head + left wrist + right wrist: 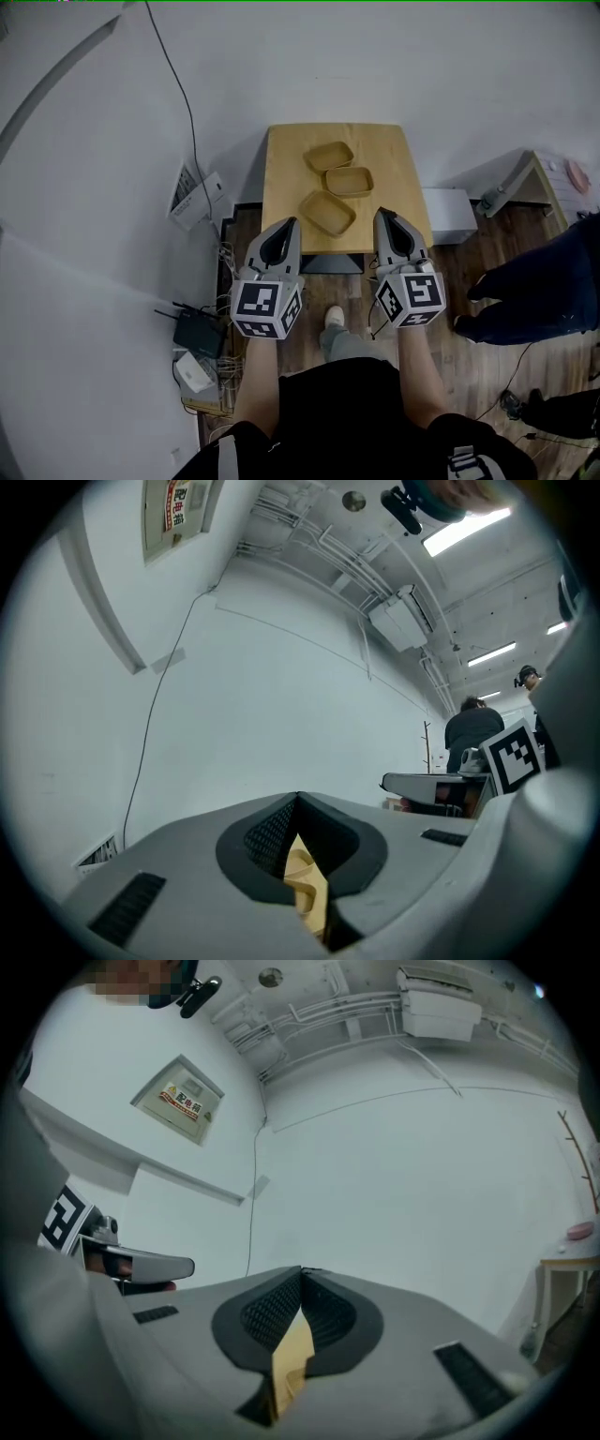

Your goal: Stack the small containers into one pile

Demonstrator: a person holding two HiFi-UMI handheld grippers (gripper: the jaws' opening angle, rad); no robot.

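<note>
three unstacked tan containers point(349, 181) lie on the worktop point(396, 159) at upper centre; below, the left gripper point(292, 223) and right gripper point(380, 215) are pressed together, empty.

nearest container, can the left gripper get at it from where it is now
Probably yes: only bare table lies between the left gripper and the nearest container. Its jaws are shut, so they would need to open first.
</note>
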